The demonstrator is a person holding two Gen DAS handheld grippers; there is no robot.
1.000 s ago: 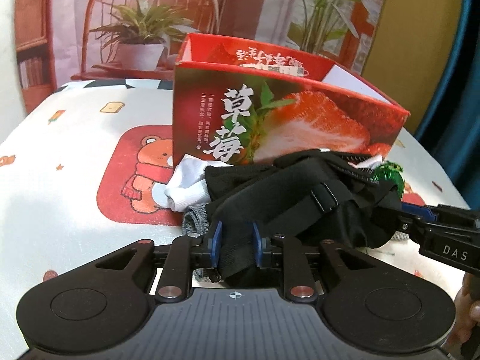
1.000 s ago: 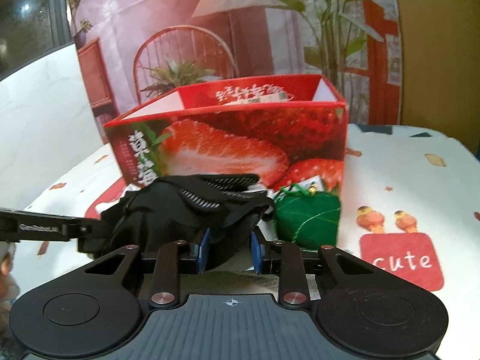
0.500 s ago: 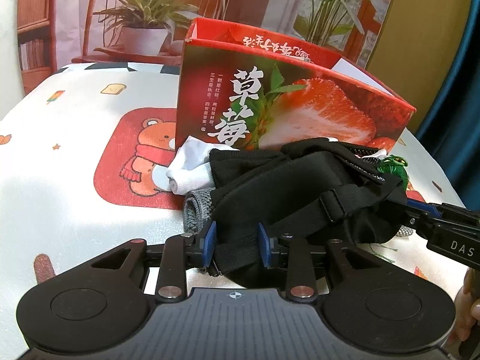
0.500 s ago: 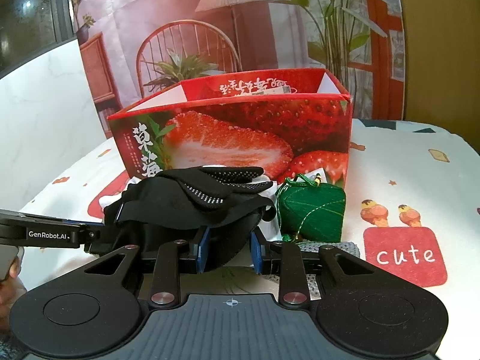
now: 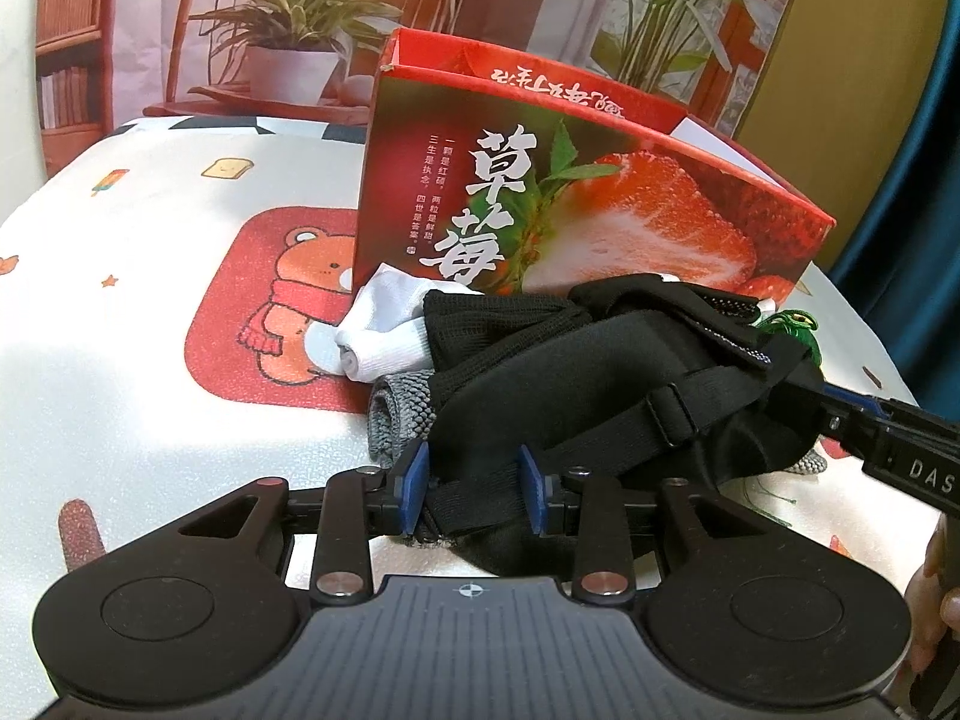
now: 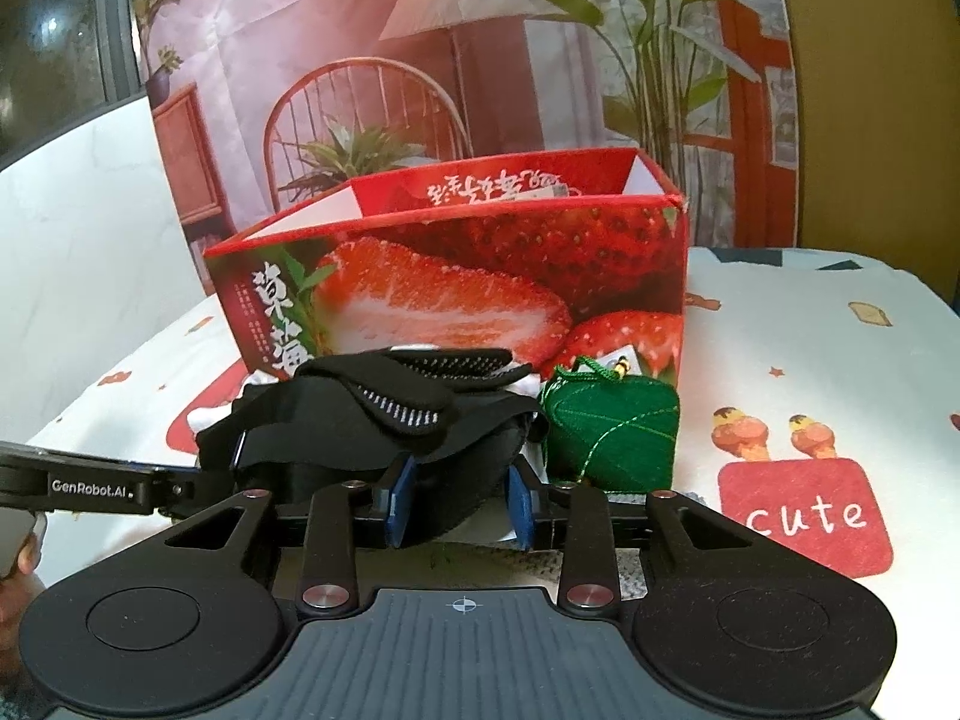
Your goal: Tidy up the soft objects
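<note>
Left wrist view: left gripper [image 5: 474, 483], jaws lately widening, blue pads flanking the black strapped pouch [image 5: 606, 384] before the strawberry box [image 5: 576, 204], open tablecloth [image 5: 120, 324] leftward; right wrist view: right gripper [image 6: 459, 501], jaws lately widening around the pouch's other end, green sachet [image 6: 612, 438] beside, clear cloth rightward.

body: our left gripper [image 5: 473, 489] and right gripper [image 6: 459, 501] are matte black, ribbed plate, round caps
fingers [image 5: 414, 483]: blue pads, we count silver screws behind
markings: white "DAS", "GenRobot.AI"
</note>
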